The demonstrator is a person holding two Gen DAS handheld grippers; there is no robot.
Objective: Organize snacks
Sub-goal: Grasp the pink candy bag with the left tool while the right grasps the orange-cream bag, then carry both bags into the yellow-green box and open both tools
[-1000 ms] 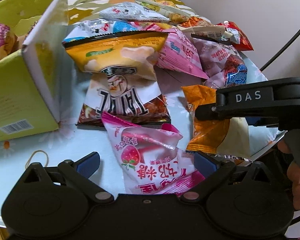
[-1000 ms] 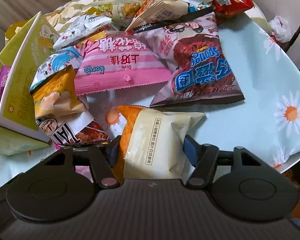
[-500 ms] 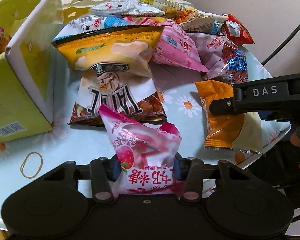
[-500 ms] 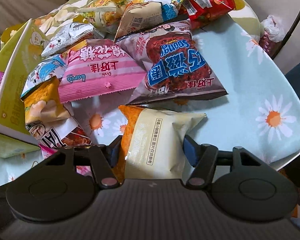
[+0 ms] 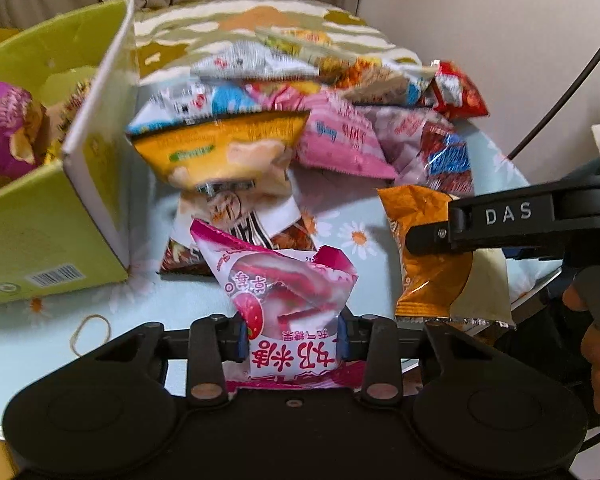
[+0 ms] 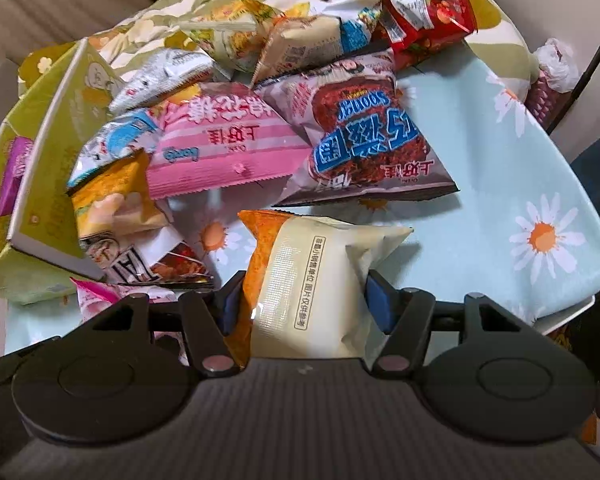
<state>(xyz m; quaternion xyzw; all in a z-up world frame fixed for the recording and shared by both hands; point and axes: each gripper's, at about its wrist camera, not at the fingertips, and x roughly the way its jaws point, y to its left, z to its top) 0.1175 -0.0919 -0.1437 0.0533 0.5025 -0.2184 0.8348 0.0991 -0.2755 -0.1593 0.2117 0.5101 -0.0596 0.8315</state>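
My left gripper (image 5: 291, 339) is shut on a pink strawberry candy bag (image 5: 284, 292) and holds it above the table's near edge. My right gripper (image 6: 304, 300) is shut on an orange-and-cream snack bag (image 6: 312, 280), which also shows in the left wrist view (image 5: 432, 264) at the right. A green cardboard box (image 5: 40, 216) stands open at the left with a purple bag (image 5: 4, 128) inside. A pile of snack bags lies beyond: a yellow bag (image 5: 220, 152), a pink striped bag (image 6: 220, 144), a Sponge bag (image 6: 364, 148) and a red bag (image 6: 424, 12).
The table (image 6: 500, 184) has a light blue daisy cloth; its edge runs close at the right. A rubber band (image 5: 90, 332) lies near the front left. A patterned cushion (image 5: 260, 20) sits behind the pile. A black cable (image 5: 560, 100) hangs at the right.
My left gripper closed on the pink strawberry bag and lifted it off the table. My right gripper kept its hold on the orange-and-cream bag and rose a little.
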